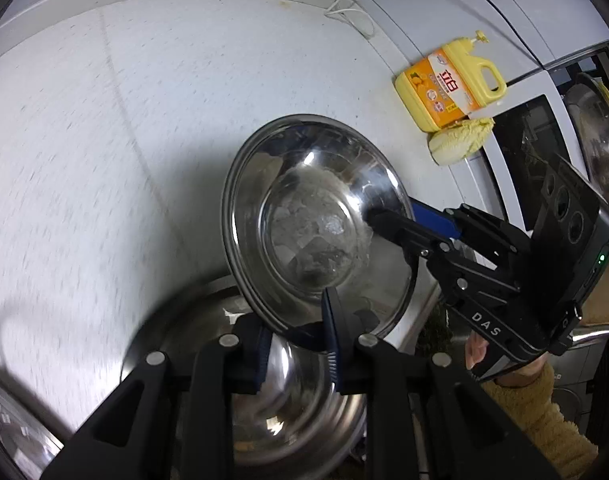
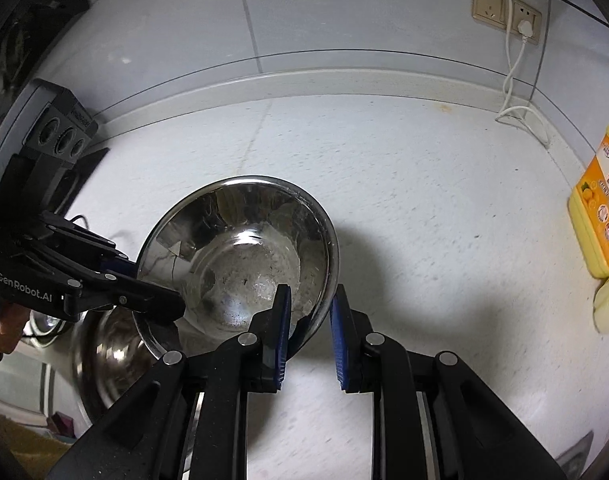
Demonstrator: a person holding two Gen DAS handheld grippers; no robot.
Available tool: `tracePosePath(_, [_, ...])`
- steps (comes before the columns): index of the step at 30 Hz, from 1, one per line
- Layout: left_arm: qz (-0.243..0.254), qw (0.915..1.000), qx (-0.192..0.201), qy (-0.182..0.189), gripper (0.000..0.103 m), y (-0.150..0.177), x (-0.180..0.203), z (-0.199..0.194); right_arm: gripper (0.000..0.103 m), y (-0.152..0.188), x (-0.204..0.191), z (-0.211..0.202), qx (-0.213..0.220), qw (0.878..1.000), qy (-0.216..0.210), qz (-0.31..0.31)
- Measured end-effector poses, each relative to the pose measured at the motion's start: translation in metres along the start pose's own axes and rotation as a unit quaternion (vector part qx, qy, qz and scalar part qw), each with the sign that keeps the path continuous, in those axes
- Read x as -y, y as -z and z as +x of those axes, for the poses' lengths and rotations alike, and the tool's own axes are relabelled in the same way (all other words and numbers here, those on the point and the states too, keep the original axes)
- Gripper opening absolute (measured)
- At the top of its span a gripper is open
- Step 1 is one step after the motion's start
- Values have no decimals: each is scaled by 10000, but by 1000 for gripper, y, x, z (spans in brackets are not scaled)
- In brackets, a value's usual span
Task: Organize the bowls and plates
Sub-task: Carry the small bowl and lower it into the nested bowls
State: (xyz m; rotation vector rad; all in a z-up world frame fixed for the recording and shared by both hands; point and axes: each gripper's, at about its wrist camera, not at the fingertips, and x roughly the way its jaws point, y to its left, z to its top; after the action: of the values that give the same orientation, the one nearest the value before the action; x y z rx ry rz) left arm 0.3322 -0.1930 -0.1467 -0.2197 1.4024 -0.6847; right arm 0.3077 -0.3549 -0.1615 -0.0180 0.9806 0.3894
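Round stainless-steel bowl (image 1: pixel 316 216), shiny, water film in its base, held tilted in the air above the white speckled countertop (image 1: pixel 104 140). Two grips on it.

Left gripper (image 1: pixel 296 336): blue-padded jaws narrow, pinching the bowl's near rim. Right gripper (image 2: pixel 310 320): jaws likewise narrow, clamped across the rim on the opposite side (one pad inside the wall, one outside).

A larger steel basin (image 1: pixel 296 412) sits below the held bowl, at the counter's edge; the two appear apart.

Against the far wall: a yellow detergent jug with orange label (image 1: pixel 450 84), and a pale cabbage wedge (image 1: pixel 460 140) just beside it. A white cable (image 2: pixel 512 64) runs down from the beige wall sockets (image 2: pixel 504 12).
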Motion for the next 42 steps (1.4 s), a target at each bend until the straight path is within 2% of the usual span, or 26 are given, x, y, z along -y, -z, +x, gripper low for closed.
tracePosePath(6, [-101, 9998, -102, -132, 21, 44, -7, -19, 18, 20, -27, -11, -73, 9993, -366, -100])
tracePosePath(10, [-234, 9992, -254, -211, 21, 71, -20, -19, 18, 34, -42, -4, -281, 9977, -604, -160])
tracePosePath(13, [-295, 9989, -216, -295, 21, 87, -24, -18, 18, 41, -51, 3, -413, 9964, -712, -194])
tracePosePath(21, [-382, 9976, -32, -576, 21, 107, -20, -17, 18, 45, -61, 11, -521, 9962, -644, -281])
tracePosePath(28, [-557, 9925, 456, -987, 24, 113, -21, -27, 18, 47, -60, 6, -440, 9969, -610, -218])
tracePosePath(34, [-618, 9792, 1093, -1591, 24, 123, -13, -42, 18, 51, -59, -3, -337, 9972, -632, -196])
tracePosePath(39, [-738, 9680, 1505, -1868, 24, 135, -7, -54, 18, 53, -60, -10, -265, 9975, -620, -230])
tracePosePath(42, [-828, 9647, 1600, -1922, 24, 141, -7, -59, 18, 55, -59, -14, -237, 9976, -611, -233])
